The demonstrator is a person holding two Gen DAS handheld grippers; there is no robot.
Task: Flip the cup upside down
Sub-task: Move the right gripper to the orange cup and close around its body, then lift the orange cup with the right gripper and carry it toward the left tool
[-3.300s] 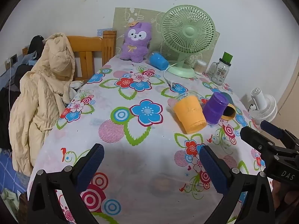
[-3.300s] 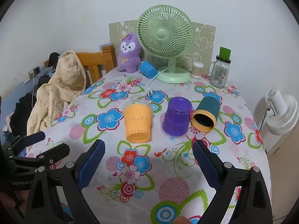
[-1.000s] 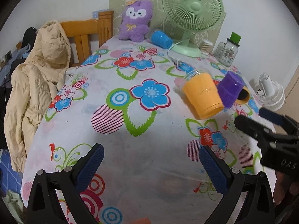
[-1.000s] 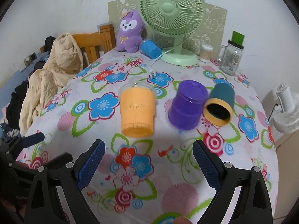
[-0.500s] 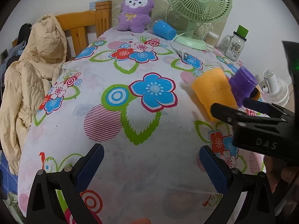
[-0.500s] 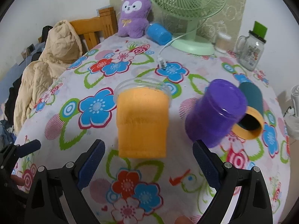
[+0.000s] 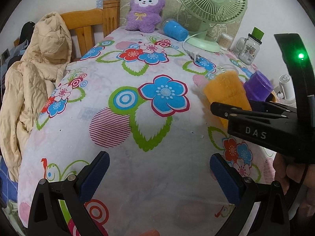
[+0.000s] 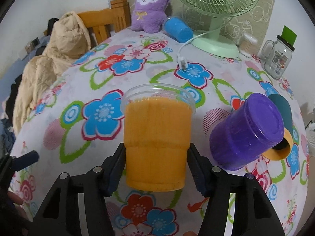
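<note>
An orange cup [image 8: 155, 137] with a clear plastic rim stands upright on the flowered tablecloth [image 8: 106, 78]. My right gripper [image 8: 156, 169] has a pad on each side of the cup's lower half, touching or nearly so; the cup rests on the table. In the left wrist view the orange cup [image 7: 224, 90] is at the right, partly behind the right gripper's black body [image 7: 256, 122]. My left gripper [image 7: 157, 177] is open and empty over the near part of the table.
A purple cup [image 8: 246, 133] stands upside down right of the orange cup, a teal cup [image 8: 281, 118] lying behind it. A blue cup [image 8: 178, 28], plush toy [image 8: 150, 5], green fan [image 8: 216, 9] and glass jar [image 8: 277, 57] stand at the back. A chair with a beige coat [image 8: 59, 55] is left.
My right gripper has moved forward to the orange cup and its jaws have narrowed around the cup's lower half. My left gripper has drifted slightly forward and stays open.
</note>
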